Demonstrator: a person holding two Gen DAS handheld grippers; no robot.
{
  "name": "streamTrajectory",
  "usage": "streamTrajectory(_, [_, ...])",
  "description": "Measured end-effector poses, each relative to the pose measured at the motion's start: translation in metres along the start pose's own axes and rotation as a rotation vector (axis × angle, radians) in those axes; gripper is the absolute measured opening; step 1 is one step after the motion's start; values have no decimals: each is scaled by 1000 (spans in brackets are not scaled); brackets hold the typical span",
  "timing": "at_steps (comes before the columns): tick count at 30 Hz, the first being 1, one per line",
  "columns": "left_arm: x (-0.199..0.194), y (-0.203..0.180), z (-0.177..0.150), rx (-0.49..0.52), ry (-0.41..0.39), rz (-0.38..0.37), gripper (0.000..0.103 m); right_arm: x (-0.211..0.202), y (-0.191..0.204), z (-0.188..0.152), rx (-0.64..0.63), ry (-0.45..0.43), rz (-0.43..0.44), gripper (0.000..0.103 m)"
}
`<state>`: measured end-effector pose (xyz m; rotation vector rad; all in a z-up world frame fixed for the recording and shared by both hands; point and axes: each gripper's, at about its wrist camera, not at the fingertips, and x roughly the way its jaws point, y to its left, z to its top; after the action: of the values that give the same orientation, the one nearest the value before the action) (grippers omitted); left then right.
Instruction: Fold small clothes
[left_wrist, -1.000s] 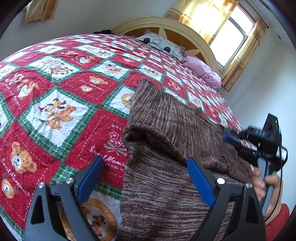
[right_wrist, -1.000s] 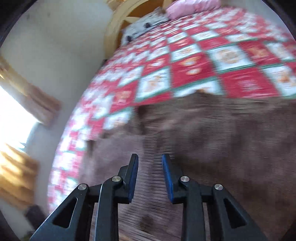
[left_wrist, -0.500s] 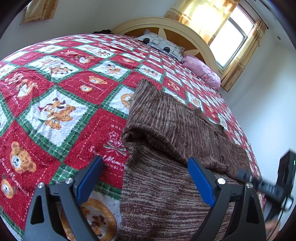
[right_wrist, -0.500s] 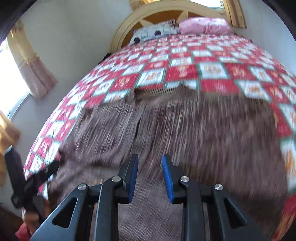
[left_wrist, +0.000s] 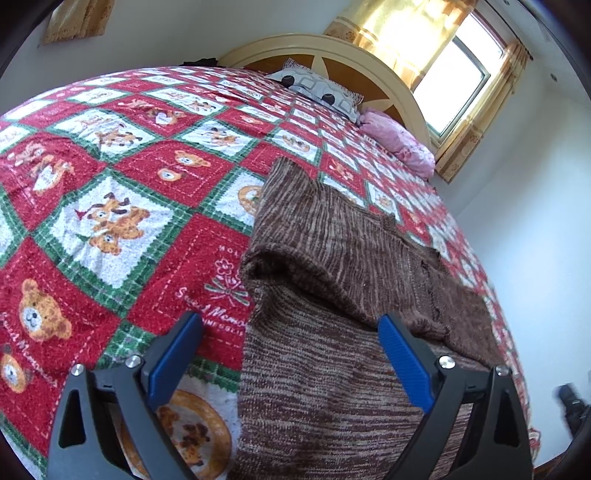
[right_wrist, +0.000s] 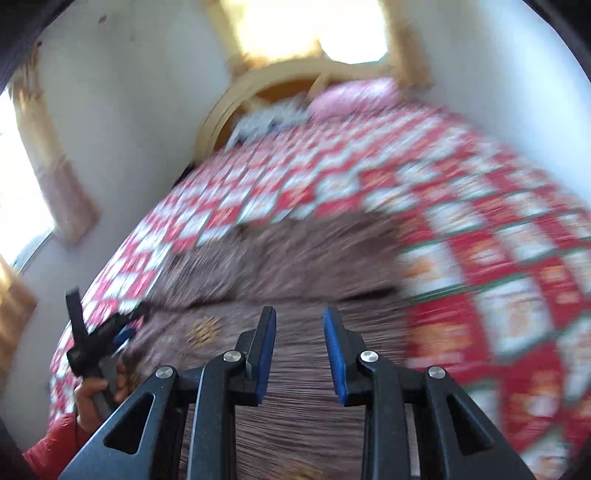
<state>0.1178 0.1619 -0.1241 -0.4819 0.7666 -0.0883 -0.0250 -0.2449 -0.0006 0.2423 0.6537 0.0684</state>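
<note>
Two grippers in view, neither holding anything. Your left gripper (left_wrist: 290, 354) has its blue-padded jaws spread wide, nothing between the pads; the brown marled knit sweater (left_wrist: 332, 266) starts just ahead of the jaws and runs under the right-hand finger, while the left-hand finger sits over the red, white and green teddy-bear patchwork bedspread (left_wrist: 110, 206). A folded-over part of the sweater forms a thick rolled edge directly ahead of the gap, the rest of the knit lying flat beyond it toward the far side of the bed. Your right gripper (right_wrist: 299, 350) has its jaws parted by a narrow gap, no fabric pinched; the frame is heavily blurred, but the sweater fills the area below and ahead of the fingers, apart from the pads as far as you can tell. Left of those jaws your left hand (right_wrist: 98, 386) with a red sleeve grips the other tool's handle at the sweater's edge. Far ahead of both jaws: the cream arched wooden headboard (left_wrist: 369, 59), a grey-white patterned pillow (left_wrist: 317, 88) and a crumpled pink pillow (left_wrist: 399, 142) beside it. Yellow-curtained window (left_wrist: 458, 70) beyond, right of the left jaws.
</note>
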Motion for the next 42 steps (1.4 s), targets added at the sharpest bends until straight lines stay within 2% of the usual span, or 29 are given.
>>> streamTrajectory(4, [-10,-15,-7,70,11,92,98,-72,-26,5,-20,-179,-203,28])
streamTrajectory(5, [-16,-18,-12,79,9,92,98,-88,-30,6,-26,-224,-244,28])
streamTrajectory(7, [-28,-23,-24,87,13,51,98,-113,-36,5,-14,-328,-272,28])
streamTrajectory(9, [-38,-30,-34,103,34,26,98,-132,-42,5,29,-424,-231,28])
streamTrajectory(11, [-44,-38,-40,125,40,36,98,-140,-46,7,90,-459,-135,28])
streamTrajectory(14, [-49,-54,-43,183,39,51,98,-135,-53,8,242,-461,133,28])
streamTrajectory(15, [-51,-59,-43,201,32,54,98,-132,-57,8,294,-445,228,28])
streamTrajectory(17, [-51,-68,-40,217,20,47,98,-120,-61,9,376,-338,418,28])
streamTrajectory(18, [-50,-73,-39,225,18,41,98,-115,-60,12,380,-267,467,28])
streamTrajectory(21, [-38,-94,-31,260,24,13,98,-120,-60,17,326,-152,513,28])
streamTrajectory(25, [-15,-130,-17,318,19,-23,98,-135,-70,25,290,-5,702,32])
streamTrajectory(27, [1,-150,-9,332,19,-57,98,-135,-60,29,221,61,668,48])
streamTrajectory(29, [14,-163,-4,335,9,-73,98,-123,-54,37,134,72,510,49])
streamTrajectory(30, [23,-170,-2,334,2,-61,98,-110,-53,43,87,44,397,49])
streamTrajectory(31, [35,-178,0,330,2,-38,98,-100,-51,45,60,26,330,49])
streamTrajectory(32, [46,-184,2,323,8,-19,98,-79,-50,51,12,11,235,45])
streamTrajectory(33, [54,-188,2,321,17,-14,98,-52,-48,59,-44,11,159,25])
streamTrajectory(34, [65,-193,3,326,32,-18,98,-23,-48,66,-78,36,110,17])
streamTrajectory(36, [84,-198,2,345,65,-14,99,31,-55,78,-74,78,64,13])
streamTrajectory(40, [122,-188,-5,324,142,59,98,133,-74,101,-17,152,79,13])
streamTrajectory(42, [117,-190,-6,330,117,60,100,170,-72,106,-54,186,45,13])
